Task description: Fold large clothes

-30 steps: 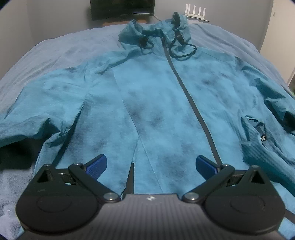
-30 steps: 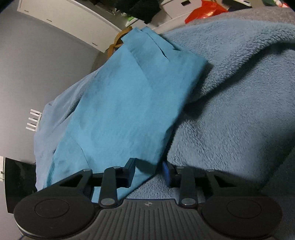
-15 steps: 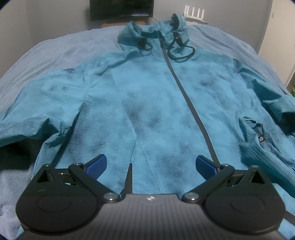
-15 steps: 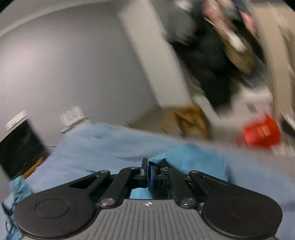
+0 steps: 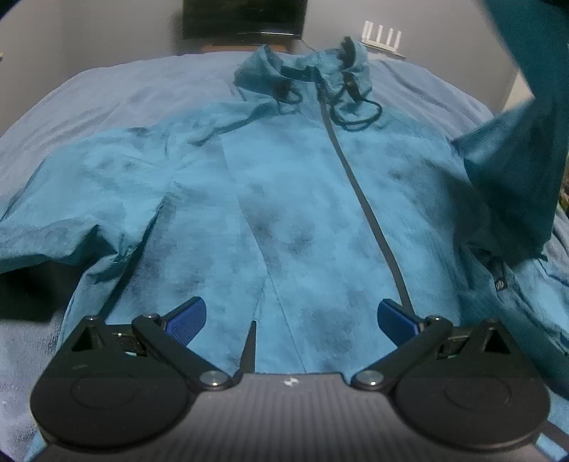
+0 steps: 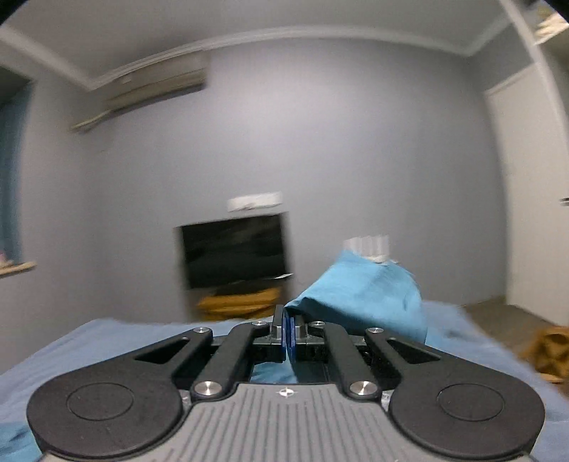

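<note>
1. Grey walls close off the far side of the room, with a dark screen (image 5: 244,17) at about 12 o'clock in the left wrist view and a white router (image 5: 382,37) with upright antennas just to its right.
2. A bed (image 5: 106,96) covered in pale blue bedding fills most of that view, and the teal jacket (image 5: 284,199) lies spread on it, front side up.
3. The jacket's left-hand sleeve (image 5: 53,213) reaches out toward 9 o'clock and lies flat on the bedding.
4. Its dark zipper (image 5: 359,192) runs from the collar near 12 o'clock down toward 5 o'clock, and a dark drawstring (image 5: 355,113) loops beside the collar.
5. The left gripper (image 5: 290,316) hovers above the jacket's hem at 6 o'clock, its blue-padded fingers (image 5: 186,316) spread wide apart with nothing between them.
6. At 2 to 3 o'clock the jacket's other sleeve (image 5: 515,152) hangs lifted in the air, blurred, well clear of the bedding.
7. In the right wrist view the right gripper (image 6: 288,330) points level toward the wall, its jaws pressed together on a fold of that teal sleeve (image 6: 362,298).
8. The pinched cloth bunches up just right of the fingertips, toward 1 o'clock, partly covering the router (image 6: 366,247).
9. A wall-mounted air conditioner (image 6: 156,89) sits at 10 o'clock in this view, and a white door (image 6: 530,192) stands at 3 o'clock.
</note>
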`<state>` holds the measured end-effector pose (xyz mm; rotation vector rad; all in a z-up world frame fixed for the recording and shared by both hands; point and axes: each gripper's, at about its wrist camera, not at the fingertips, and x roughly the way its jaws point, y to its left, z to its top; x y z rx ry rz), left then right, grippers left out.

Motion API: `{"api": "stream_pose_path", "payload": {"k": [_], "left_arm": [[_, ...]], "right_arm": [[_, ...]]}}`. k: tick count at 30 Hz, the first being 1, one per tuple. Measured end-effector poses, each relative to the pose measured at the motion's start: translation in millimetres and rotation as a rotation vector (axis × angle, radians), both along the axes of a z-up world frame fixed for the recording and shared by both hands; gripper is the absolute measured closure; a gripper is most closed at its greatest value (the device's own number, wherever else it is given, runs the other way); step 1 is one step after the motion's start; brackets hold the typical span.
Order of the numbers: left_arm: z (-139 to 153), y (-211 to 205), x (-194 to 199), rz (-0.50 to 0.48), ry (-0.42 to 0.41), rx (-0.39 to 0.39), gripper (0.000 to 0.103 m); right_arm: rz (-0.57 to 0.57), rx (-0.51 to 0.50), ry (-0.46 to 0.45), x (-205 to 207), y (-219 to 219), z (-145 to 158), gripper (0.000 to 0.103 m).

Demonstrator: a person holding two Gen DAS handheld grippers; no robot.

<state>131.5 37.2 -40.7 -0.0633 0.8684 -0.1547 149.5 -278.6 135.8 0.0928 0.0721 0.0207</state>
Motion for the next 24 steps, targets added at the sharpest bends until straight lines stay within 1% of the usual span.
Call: {"api": "stream_pose_path", "payload": {"k": [1,3,5,7,8,10,11,12,13,15,17,18,19,20,21,22,24], "left_arm": [[0.3,2.2,-0.1,0.006,-0.002,-0.006,0.0],[1.7,6.7,-0.3,0.021,-0.014,-0.016,0.0],[3.3,10.9,0.6,0.032,-0.028,-0.022,0.0],[3.7,15.1,2.1,0.044,-0.028,-0.03,0.0],[3.8,17.7,2.4,0.049,-0.027,-0.039,0.0],[4.3,21.6,2.6,0.056,-0.029,-0.052,0.0],[5.0,23.6,2.8,0.061,-0.032,-0.058,0.0],[5.3,24.7,2.5,0.065,-0.034,-0.06,0.0],[5.7,25.5,2.4,0.067,-0.036,-0.063,0.0],[6.7,26.9,1.3,0.069,-0.037,-0.072,0.0],[7.1,26.4,1.5,0.069,-0.037,-0.073,0.0],[7.1,25.9,1.5,0.07,-0.035,-0.072,0.0],[6.7,25.7,2.2,0.069,-0.034,-0.07,0.0],[6.8,25.2,2.2,0.068,-0.032,-0.07,0.0],[6.7,24.8,2.2,0.067,-0.031,-0.069,0.0],[6.4,24.9,2.3,0.067,-0.031,-0.068,0.0],[6.7,25.4,1.8,0.072,-0.03,-0.07,0.0]], "right_arm": [[0.035,-0.006,0.017,7.5,19.4,-4.1,0.1],[0.095,-0.016,0.064,24.6,53.8,-22.1,0.1],[0.139,-0.041,0.131,40.8,86.7,-45.6,0.1],[0.182,-0.075,0.215,55.2,114.3,-73.9,0.1],[0.211,-0.086,0.274,63.4,124.8,-90.9,0.1],[0.265,-0.085,0.382,59.2,181.0,-115.2,0.099],[0.284,-0.081,0.433,61.7,191.2,-127.7,0.098],[0.289,-0.068,0.473,66.8,191.0,-136.5,0.091],[0.294,-0.038,0.498,73.1,189.7,-140.2,0.086],[0.315,0.049,0.529,76.7,171.5,-145.7,0.065],[0.295,0.089,0.525,73.5,157.4,-142.5,0.063],[0.28,0.109,0.525,83.1,144.5,-147.4,0.062],[0.268,0.137,0.528,76.9,136.2,-145.5,0.061],[0.257,0.175,0.532,80.0,130.9,-146.6,0.059],[0.247,0.209,0.537,95.0,124.8,-156.2,0.058],[0.236,0.249,0.547,99.4,120.3,-160.7,0.058],[0.235,0.335,0.579,94.0,113.0,-163.7,0.058]]}}
